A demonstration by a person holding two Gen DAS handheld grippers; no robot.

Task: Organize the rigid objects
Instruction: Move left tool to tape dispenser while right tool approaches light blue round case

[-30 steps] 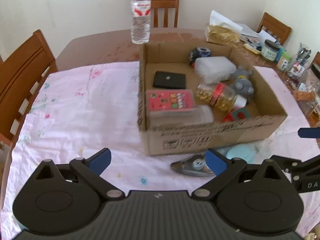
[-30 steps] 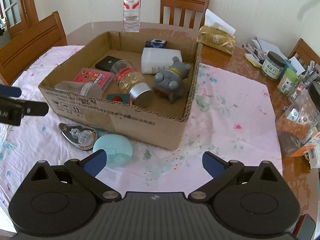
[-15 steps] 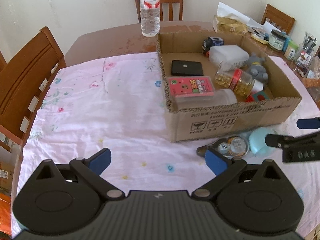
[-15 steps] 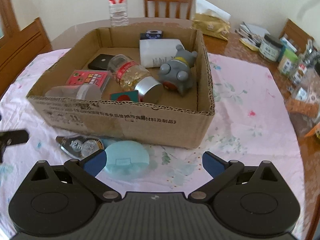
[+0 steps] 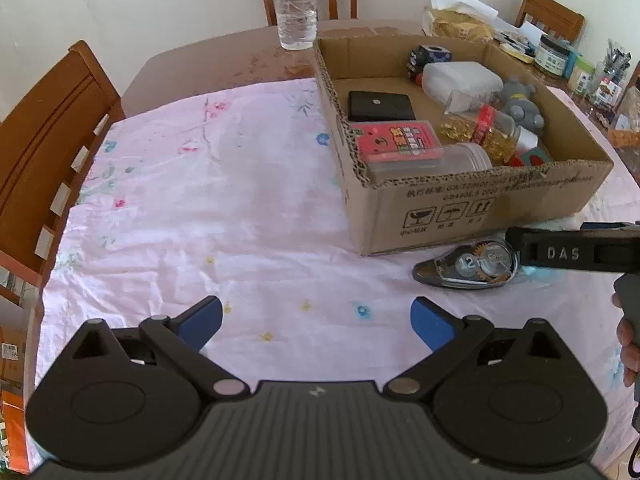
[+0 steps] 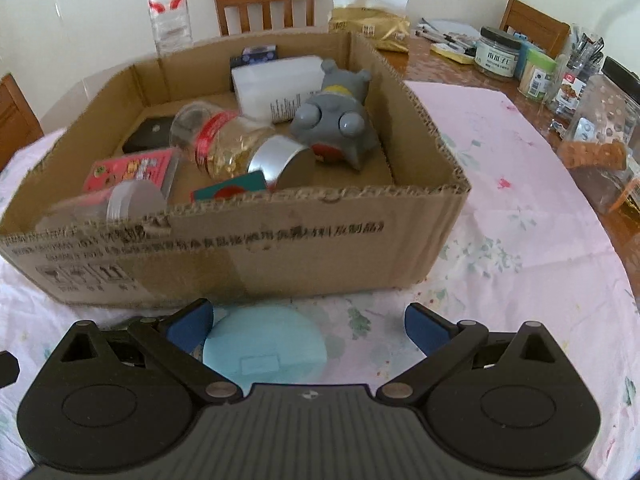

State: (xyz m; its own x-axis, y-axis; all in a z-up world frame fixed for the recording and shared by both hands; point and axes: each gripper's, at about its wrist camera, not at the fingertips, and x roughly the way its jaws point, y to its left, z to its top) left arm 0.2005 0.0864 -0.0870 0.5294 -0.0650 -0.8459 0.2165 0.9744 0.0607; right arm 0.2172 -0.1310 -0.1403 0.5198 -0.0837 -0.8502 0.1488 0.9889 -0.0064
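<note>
A cardboard box (image 5: pixel 480 204) (image 6: pixel 248 252) on the pink tablecloth holds several objects: a grey toy (image 6: pixel 340 120), a jar of yellow capsules (image 6: pixel 232 148), a white container (image 6: pixel 276 84), a pink card box (image 5: pixel 396 140), a black wallet (image 5: pixel 380 105). In front of the box lie a correction tape dispenser (image 5: pixel 468 268) and a light blue round case (image 6: pixel 264 344). My right gripper (image 6: pixel 308 324) is open, low over the table, with the blue case between its fingers. My left gripper (image 5: pixel 316 320) is open and empty over bare cloth, left of the tape dispenser.
A water bottle (image 5: pixel 295 4) stands behind the box. Jars and clutter (image 6: pixel 540 68) crowd the table's right side. Wooden chairs (image 5: pixel 44 132) stand around the table. A gold packet (image 6: pixel 368 24) lies at the back.
My right gripper moved forward and down so the blue case now sits between its fingers. My left gripper drew back and to the left, away from the box and the tape dispenser.
</note>
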